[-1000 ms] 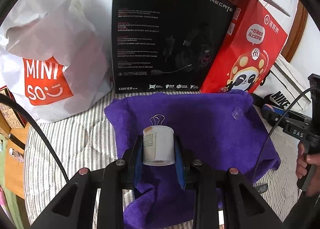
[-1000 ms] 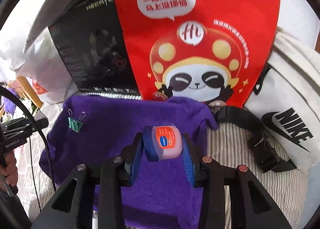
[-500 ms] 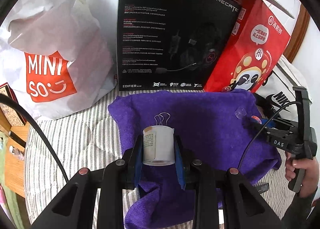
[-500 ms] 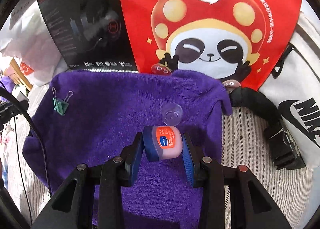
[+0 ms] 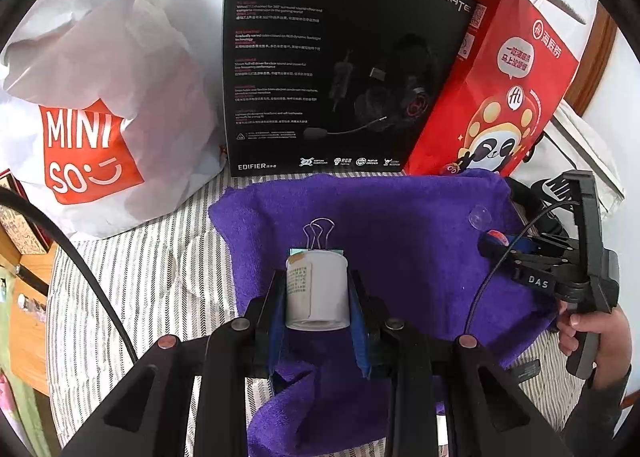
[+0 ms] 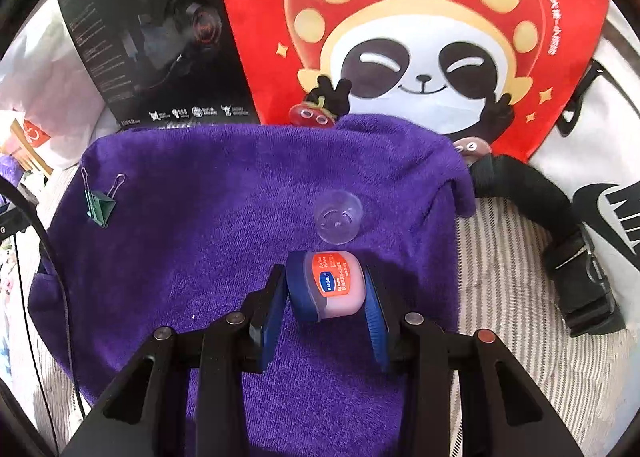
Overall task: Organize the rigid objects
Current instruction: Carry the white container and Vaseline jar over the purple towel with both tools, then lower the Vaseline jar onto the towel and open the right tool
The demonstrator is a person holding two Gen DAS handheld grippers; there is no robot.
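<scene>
My left gripper (image 5: pixel 317 299) is shut on a white cylindrical bottle (image 5: pixel 316 289) with a small printed label, held over the near part of a purple towel (image 5: pixel 400 225). Just behind the bottle a green binder clip (image 5: pixel 318 233) lies on the towel, also seen as the binder clip (image 6: pixel 98 203) at the towel's left. My right gripper (image 6: pixel 326 291) is shut on a small pink jar with a blue lid (image 6: pixel 326 285), low over the towel (image 6: pixel 200 237). A clear plastic dome (image 6: pixel 338 217) rests on the towel just beyond the jar.
Behind the towel stand a white Miniso bag (image 5: pixel 92 117), a black headset box (image 5: pixel 332 65) and a red panda bag (image 6: pixel 420 37). A white Nike bag (image 6: pixel 600 161) with a black strap (image 6: pixel 560 225) lies at the right. Striped bedding (image 5: pixel 140 289) surrounds the towel.
My right gripper sank toward the towel with the jar and tipped down; the clear dome came into view beyond it. The left gripper kept still with the bottle.
</scene>
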